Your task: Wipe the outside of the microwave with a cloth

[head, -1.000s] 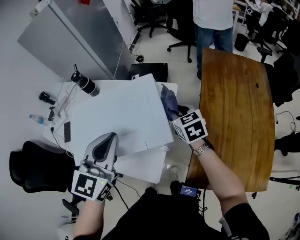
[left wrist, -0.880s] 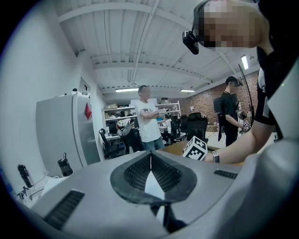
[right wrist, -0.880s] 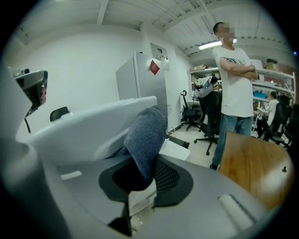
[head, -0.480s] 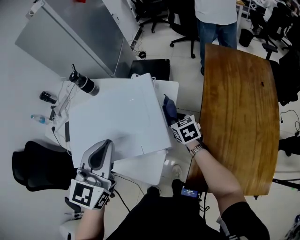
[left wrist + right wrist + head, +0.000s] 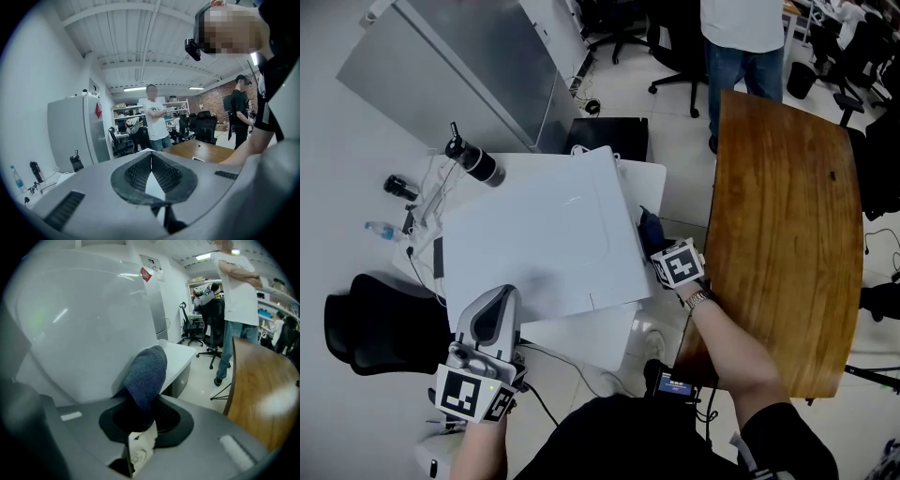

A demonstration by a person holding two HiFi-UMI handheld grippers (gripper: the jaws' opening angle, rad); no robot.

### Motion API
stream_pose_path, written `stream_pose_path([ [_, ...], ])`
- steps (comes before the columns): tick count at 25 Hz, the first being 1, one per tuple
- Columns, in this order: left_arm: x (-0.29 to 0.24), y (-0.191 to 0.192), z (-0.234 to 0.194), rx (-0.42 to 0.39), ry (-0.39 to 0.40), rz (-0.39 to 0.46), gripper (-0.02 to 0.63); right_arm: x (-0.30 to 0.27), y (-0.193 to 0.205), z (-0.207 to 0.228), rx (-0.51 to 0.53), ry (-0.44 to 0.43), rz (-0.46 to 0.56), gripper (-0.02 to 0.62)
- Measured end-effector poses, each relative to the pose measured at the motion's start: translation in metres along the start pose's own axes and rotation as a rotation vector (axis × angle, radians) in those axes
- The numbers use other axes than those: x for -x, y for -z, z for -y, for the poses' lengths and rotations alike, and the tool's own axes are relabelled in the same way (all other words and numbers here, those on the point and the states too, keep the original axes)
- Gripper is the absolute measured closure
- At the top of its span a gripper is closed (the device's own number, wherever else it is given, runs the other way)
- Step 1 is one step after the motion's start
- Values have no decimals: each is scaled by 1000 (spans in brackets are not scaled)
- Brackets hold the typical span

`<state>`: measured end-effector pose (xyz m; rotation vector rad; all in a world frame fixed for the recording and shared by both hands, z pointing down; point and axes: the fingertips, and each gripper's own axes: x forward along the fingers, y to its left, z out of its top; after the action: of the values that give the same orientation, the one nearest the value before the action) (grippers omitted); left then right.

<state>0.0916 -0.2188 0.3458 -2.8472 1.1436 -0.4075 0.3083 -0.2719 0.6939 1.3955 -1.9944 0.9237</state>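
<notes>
Right gripper view: right tool clenches cloth at the microwave's side.

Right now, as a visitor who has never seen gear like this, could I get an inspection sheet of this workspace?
Surface: small white table, mostly covered by the microwave.
Job's things: white microwave; blue cloth held at the microwave's side that faces the wooden table.
Clutter: black flask, clear water bottle and a small dark item beside the microwave.
Grippers: left gripper shut and empty, near the microwave's nearest corner; right gripper shut on the cloth.
Cables: thin cables near the flask; a dark cable below the table's near edge.
Surroundings: wooden table, grey cabinet, a standing person, black chair.
</notes>
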Motion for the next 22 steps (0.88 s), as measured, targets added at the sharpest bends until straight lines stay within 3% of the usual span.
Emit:
stream_pose_path([
  [6,17,6,-4,17,6,31,601,28,9,11,-23,90,40,532],
  [12,52,9,-1,50,36,87,601,95,15,-1,-27,193,118,531],
  [18,100,19,3,77,54,135,601,169,27,-42,-18,273,214,531],
  [22,135,31,6,92,59,145,601,208,40,-92,18,287,282,531],
])
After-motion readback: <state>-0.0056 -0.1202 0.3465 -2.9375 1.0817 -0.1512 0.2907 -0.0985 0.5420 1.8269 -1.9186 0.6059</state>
